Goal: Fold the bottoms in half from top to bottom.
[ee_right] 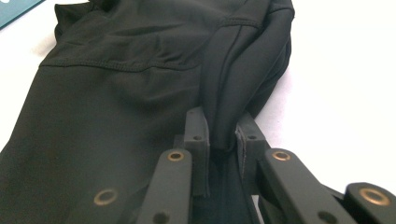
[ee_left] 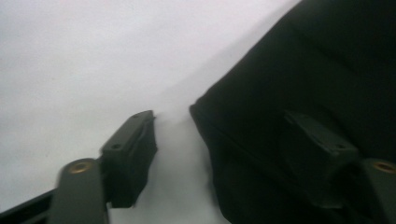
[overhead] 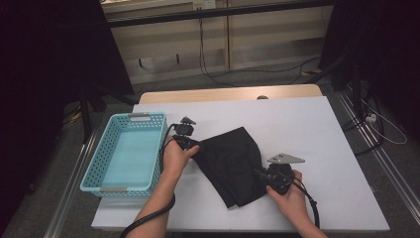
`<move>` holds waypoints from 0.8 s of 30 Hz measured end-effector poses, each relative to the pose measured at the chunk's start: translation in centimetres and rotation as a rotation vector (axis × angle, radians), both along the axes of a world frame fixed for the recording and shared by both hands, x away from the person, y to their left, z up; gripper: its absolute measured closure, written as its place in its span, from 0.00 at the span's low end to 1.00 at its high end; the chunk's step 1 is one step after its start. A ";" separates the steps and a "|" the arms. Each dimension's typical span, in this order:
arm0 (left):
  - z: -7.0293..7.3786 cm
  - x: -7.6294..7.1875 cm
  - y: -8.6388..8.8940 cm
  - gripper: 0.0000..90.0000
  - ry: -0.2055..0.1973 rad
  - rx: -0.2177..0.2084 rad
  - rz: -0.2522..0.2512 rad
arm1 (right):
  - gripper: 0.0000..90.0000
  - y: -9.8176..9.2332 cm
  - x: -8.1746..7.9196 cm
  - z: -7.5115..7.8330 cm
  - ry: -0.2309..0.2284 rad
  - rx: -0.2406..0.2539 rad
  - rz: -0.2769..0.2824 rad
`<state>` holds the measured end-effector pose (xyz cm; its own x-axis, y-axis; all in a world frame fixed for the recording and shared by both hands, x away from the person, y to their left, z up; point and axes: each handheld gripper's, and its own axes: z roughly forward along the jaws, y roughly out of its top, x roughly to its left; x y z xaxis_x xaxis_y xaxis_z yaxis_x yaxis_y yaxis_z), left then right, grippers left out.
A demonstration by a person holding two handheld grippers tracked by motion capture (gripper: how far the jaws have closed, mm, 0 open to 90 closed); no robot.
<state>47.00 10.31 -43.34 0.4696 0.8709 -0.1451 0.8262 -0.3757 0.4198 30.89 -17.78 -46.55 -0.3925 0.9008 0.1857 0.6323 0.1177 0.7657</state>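
Observation:
A black garment (overhead: 233, 166) lies folded on the white table (overhead: 307, 129), near its middle. My left gripper (overhead: 196, 147) is at the garment's left corner. In the left gripper view it (ee_left: 224, 149) stands open: one jaw rests over the bare table, the other over the black cloth (ee_left: 303, 70), with the cloth's edge between them. My right gripper (overhead: 261, 174) is at the garment's right edge. In the right gripper view it (ee_right: 223, 135) is shut on a raised fold of the garment (ee_right: 116, 93).
A teal plastic basket (overhead: 96, 158) with nothing in it stands at the table's left side, close to my left hand. Bare white table stretches to the right and behind the garment. Dark stands and cables are on the floor beyond the table.

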 end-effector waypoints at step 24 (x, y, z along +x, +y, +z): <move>5.2 1.8 -1.2 0.91 0.228 0.040 -0.071 | 0.91 1.2 -1.4 2.1 -0.092 0.007 0.072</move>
